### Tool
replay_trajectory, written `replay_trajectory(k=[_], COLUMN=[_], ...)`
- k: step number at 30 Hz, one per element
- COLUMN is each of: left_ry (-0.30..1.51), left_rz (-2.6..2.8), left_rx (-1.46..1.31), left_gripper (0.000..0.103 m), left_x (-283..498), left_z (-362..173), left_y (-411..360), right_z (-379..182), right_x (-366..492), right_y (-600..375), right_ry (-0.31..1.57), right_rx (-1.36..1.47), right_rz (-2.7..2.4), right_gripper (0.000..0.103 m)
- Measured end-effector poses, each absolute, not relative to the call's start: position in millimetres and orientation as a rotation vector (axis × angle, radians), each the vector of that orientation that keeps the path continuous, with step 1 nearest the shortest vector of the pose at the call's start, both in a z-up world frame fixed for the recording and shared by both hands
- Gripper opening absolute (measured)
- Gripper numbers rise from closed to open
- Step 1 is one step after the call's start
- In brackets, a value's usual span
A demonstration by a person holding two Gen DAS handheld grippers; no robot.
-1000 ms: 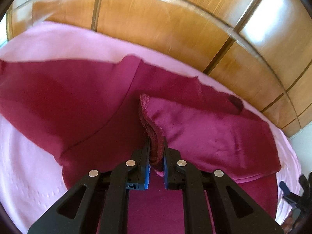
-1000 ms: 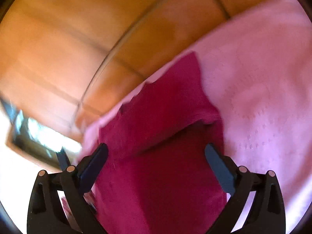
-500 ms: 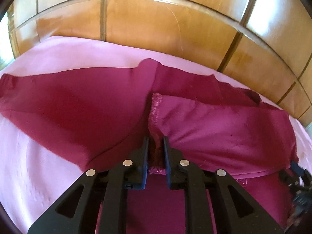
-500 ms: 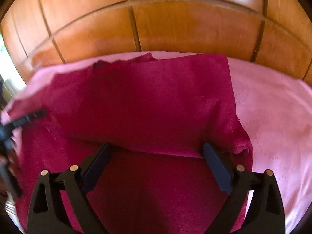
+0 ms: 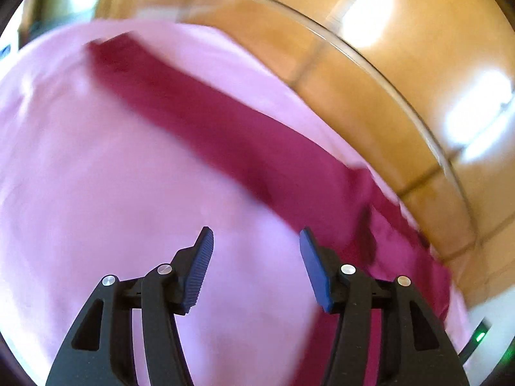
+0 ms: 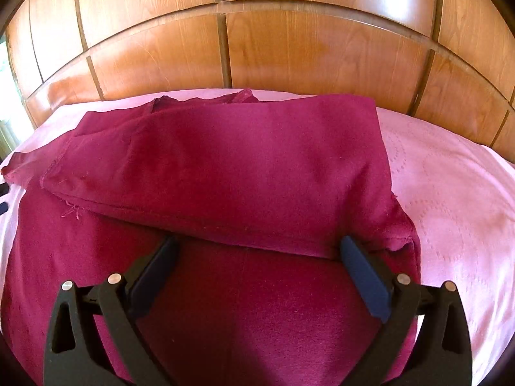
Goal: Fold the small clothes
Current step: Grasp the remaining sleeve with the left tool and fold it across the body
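Clearly, the right tool point(image 6: 256, 252) sat nearer, spread wide and empty at the maroon garment's point(image 6: 225, 167) folded edge; the left tool point(image 5: 256, 241), also released, had its long axis slanting away rightward.

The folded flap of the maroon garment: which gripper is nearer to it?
Right. The right gripper sits open at the flap edge; the left gripper hangs open over pink sheet beside it.

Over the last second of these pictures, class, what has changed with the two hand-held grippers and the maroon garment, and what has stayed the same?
The left hand-held gripper let go of the maroon garment: its jaws, shut on a hem before, are now open over the pink sheet, swung off to one side. The folded flap now lies flat on the garment. The right hand-held gripper stayed open, hovering above the garment; the wooden headboard is unchanged.
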State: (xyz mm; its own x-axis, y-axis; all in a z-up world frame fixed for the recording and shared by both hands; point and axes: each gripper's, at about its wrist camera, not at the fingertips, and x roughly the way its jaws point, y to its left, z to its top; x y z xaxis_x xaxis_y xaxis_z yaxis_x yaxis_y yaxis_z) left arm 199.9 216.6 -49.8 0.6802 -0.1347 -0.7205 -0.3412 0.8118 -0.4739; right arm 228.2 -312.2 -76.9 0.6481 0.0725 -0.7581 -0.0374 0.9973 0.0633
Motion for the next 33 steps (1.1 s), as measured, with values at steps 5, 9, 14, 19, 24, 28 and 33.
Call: replay_trajectory(k=[5, 9, 14, 19, 24, 28, 33], left_ry=[0.740, 0.702, 0.695, 0.757, 0.766, 0.751, 0.665], left_rz=[0.248, 0.340, 0.373, 0.413, 0.450, 0.398, 0.205], left_rx=[-0.838, -0.927, -0.961, -0.915, -0.846, -0.814, -0.739], left_gripper=[0.054, 0.054, 0.050, 0.037, 0.019, 0.006, 0.006], left_x=[183.3, 189.6, 217.6, 250.0, 272.8, 277.0, 264.2], left_z=[-49.6, -48.9, -52.4, -61.7, -62.7, -53.4, -9.9], left_y=[312.4, 375.2, 409.2, 419.9, 424.9, 416.9, 366.0], right_z=[-76.6, -76.6, -76.7, -76.8, -76.7, -76.5, -76.1], right_x=[226.4, 225.6, 225.4, 225.5, 226.0, 226.6, 226.7], right_y=[-310.0, -309.0, -308.1, -308.0, -307.9, -307.6, -307.7], right_ry=[0.854, 0.853, 0.849, 0.847, 0.846, 0.846, 0.846], right_rx=[0.030, 0.025, 0.021, 0.018, 0.016, 0.013, 0.013], right_rz=[0.052, 0.048, 0.043, 0.040, 0.039, 0.037, 0.037], right_gripper=[0.101, 0.101, 0.101, 0.101, 0.101, 0.101, 0.101])
